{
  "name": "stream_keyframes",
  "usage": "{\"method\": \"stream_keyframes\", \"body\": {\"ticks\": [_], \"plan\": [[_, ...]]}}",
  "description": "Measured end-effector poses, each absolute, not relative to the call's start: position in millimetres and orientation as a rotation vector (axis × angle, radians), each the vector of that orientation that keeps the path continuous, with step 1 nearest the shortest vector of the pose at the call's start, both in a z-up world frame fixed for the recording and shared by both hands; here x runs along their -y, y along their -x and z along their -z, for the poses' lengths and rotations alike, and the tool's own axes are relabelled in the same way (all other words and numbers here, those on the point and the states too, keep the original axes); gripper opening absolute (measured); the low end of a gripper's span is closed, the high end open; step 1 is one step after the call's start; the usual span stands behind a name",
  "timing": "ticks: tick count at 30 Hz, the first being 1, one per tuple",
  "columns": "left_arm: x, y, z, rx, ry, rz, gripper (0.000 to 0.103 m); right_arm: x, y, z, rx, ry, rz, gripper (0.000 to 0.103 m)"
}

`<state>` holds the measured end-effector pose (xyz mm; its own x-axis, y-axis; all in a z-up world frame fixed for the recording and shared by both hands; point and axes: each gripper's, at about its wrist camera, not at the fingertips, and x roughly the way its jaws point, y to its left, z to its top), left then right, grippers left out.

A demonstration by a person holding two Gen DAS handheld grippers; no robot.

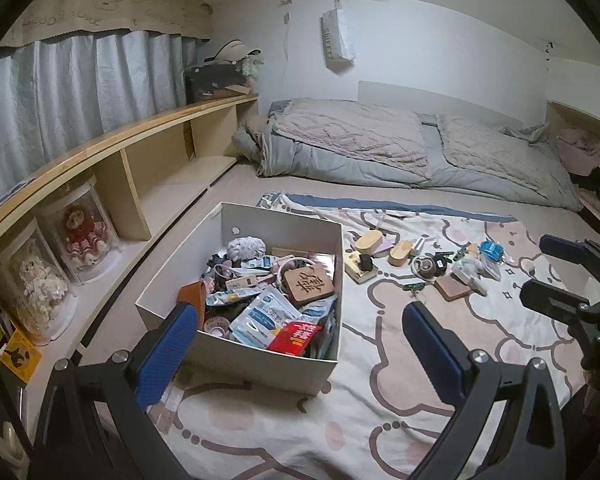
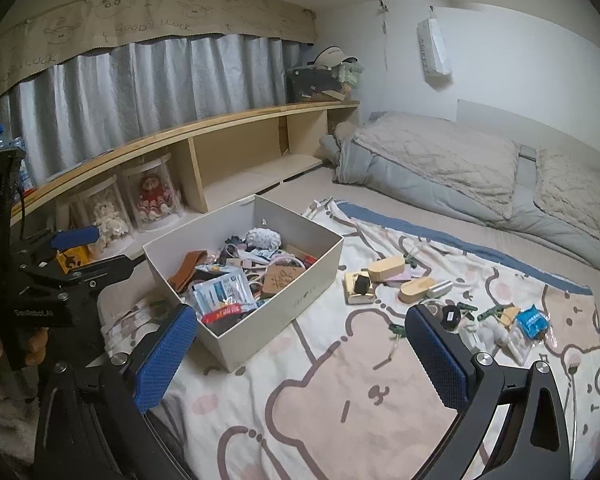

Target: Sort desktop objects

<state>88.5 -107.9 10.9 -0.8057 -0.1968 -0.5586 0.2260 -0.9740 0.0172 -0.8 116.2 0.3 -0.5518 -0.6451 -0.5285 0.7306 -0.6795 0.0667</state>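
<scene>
A valance reading "GOOD LUCK" (image 2: 156, 26) is hanging over pleated grey curtains at far left. The left gripper (image 1: 300, 332) is hovering spread, empty, over a white cardboard box (image 1: 260, 354) holding crinkly packets and a carved wooden coaster (image 1: 309, 283). The right gripper (image 2: 302, 334) is likewise gaping, empty. Wooden blocks (image 2: 386, 269) and clutter are lying on the cartoon blanket (image 2: 364, 392) right of the box.

Matt white cardboard for the storage box (image 1: 260, 354), glossy plastic on the blue-and-white sachets (image 1: 260, 318) inside it, unvarnished engraved wood on the square plaque (image 1: 309, 283). Soft printed cotton-like cloth across the cartoon blanket (image 2: 340, 400), quilted matt fabric on the grey duvet (image 1: 340, 148), smooth pale wood on the 2 oval boxes (image 2: 386, 269). Textured blue rubbery pads (image 1: 166, 354) on matt black plastic gripper frames, with shiny metal screws.
</scene>
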Motion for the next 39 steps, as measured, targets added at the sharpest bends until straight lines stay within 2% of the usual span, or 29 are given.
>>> {"method": "stream_keyframes", "body": {"ticks": [39], "plan": [[92,-93,-9,-0.04,-0.846,2.823,0.103,-120,2,5,-0.195,-0.703,2.239,0.103]]}}
